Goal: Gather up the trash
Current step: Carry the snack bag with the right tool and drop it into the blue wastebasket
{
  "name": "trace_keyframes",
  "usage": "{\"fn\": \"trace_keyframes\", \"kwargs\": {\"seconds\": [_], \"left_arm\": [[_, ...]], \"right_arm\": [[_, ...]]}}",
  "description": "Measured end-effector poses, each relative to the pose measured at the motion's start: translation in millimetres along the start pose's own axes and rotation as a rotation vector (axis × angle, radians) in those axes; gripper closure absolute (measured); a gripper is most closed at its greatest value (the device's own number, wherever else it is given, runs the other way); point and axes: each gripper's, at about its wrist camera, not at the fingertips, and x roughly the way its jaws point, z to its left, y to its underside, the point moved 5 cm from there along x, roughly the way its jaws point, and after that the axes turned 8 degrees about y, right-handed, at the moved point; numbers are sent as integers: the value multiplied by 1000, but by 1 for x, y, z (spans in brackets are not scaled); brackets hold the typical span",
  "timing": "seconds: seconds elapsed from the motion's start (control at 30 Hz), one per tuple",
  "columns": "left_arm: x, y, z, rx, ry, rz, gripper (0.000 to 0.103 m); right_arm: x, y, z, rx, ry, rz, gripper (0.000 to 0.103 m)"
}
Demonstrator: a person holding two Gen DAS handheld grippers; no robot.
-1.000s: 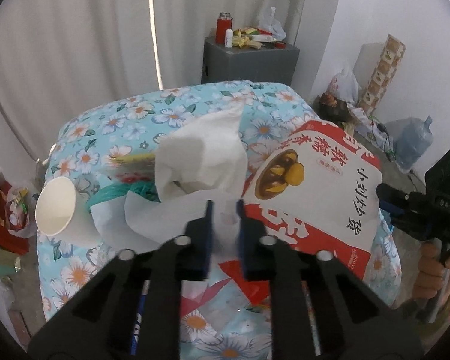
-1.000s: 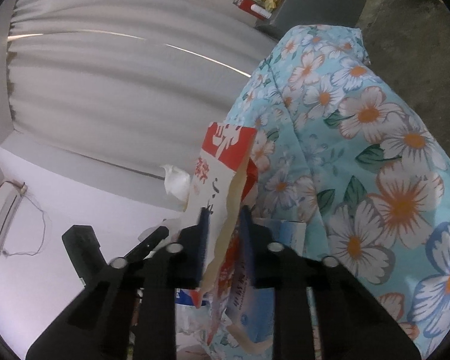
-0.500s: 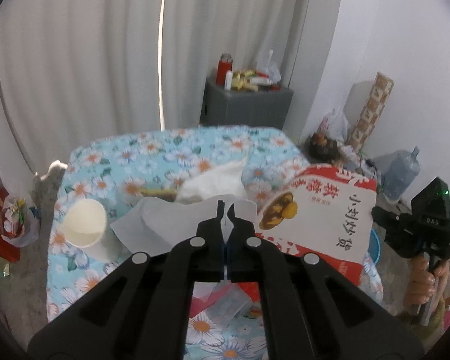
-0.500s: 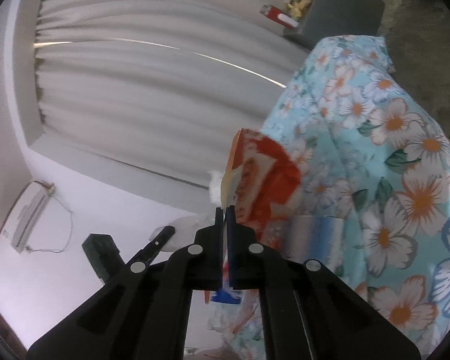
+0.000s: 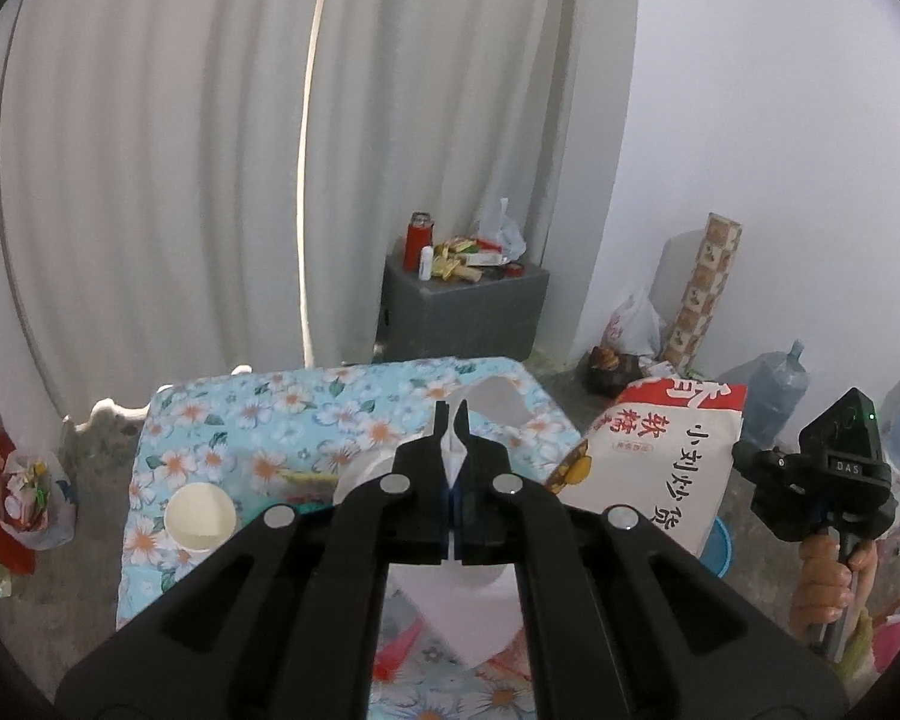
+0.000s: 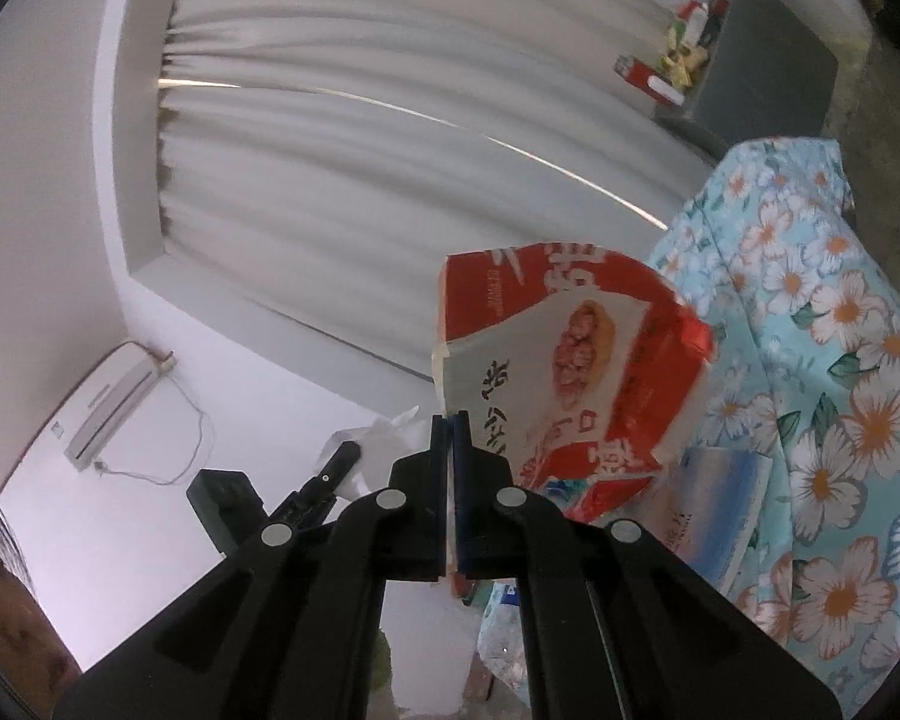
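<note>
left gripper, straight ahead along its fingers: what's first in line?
The left gripper, shut on the white tissue, points over the floral table. Beyond the tissue nothing seems to block it before the far edge; past that the curtain, though depth is unclear.

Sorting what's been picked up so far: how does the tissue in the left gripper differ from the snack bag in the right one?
The tissue is plain white; the snack bag is red and white with printed characters and food pictures. The tissue hangs limp and crumpled from the left gripper, while the snack bag keeps a stiffer, flat shape, pinched by its edge in the right gripper. Both are held clear of the floral tablecloth.
</note>
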Motion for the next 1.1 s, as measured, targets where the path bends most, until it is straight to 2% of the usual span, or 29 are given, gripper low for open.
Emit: {"fn": "trace_keyframes", "kwargs": {"seconds": [0.33,0.53,0.67,0.8,1.0,1.1], "left_arm": [[7,15,-24,-6,54,44,103],[22,-1,-47,-4,152,60,103],[52,-19,-104,65,272,93,103],[96,-25,-179,160,400,171,103],[188,-5,-292,252,563,352,103],[241,17,-341,291,615,443,103]], "right_arm": [[-21,12,-6,50,-14,-6,101],[-51,-4,6,10,-24,-88,101],[-89,-16,5,6,-15,-173,101],[-142,-25,-6,1,29,-290,101],[-219,-40,-57,56,162,-434,101],[-240,-47,-95,126,211,-462,101]]}}
